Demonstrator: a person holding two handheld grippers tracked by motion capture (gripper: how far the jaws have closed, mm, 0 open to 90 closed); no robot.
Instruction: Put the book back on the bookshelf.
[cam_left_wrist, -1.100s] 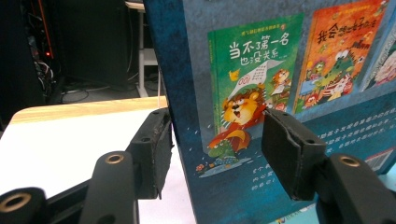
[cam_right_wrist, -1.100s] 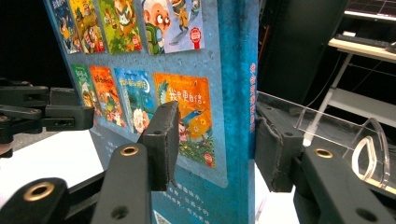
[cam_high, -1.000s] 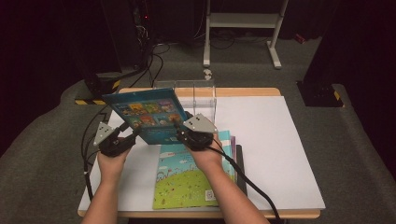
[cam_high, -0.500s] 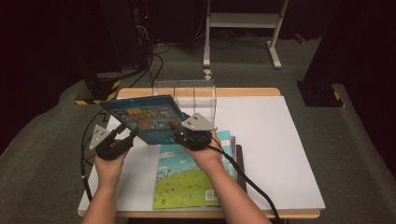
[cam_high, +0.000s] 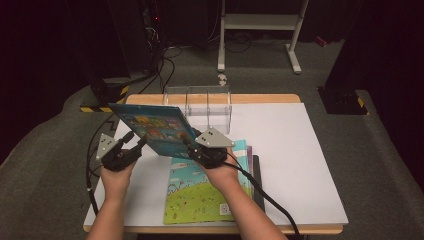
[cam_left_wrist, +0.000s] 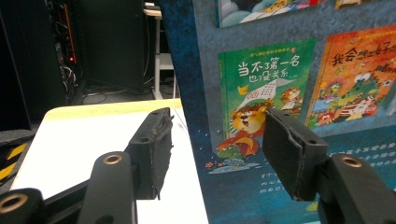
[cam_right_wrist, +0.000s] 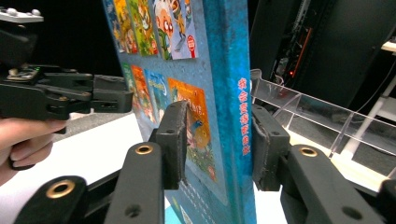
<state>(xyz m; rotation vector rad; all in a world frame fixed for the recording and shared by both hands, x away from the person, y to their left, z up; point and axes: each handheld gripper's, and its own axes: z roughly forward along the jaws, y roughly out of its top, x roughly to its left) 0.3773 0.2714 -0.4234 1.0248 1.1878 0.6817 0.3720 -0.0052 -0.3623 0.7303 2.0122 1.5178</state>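
A blue picture book (cam_high: 150, 127) is held tilted above the table's left half. My right gripper (cam_high: 192, 150) is at its lower right corner. In the right gripper view its jaws (cam_right_wrist: 217, 140) have just been closing and now press on both sides of the book (cam_right_wrist: 219, 70) by the spine. My left gripper (cam_high: 137, 145) is at the book's lower left edge. In the left gripper view its jaws (cam_left_wrist: 217, 149) stand apart: one is in front of the cover (cam_left_wrist: 280, 70), the other is off the book's edge over the white table.
A clear acrylic rack (cam_high: 197, 102) with dividers stands at the table's back edge behind the book. A green picture book (cam_high: 200, 195) tops a flat stack near the front edge. White sheet (cam_high: 290, 150) covers the table's right half. Cables trail from both grippers.
The blue book's top edge has sunk a little and the book lies slightly flatter. Both hands have hardly moved.
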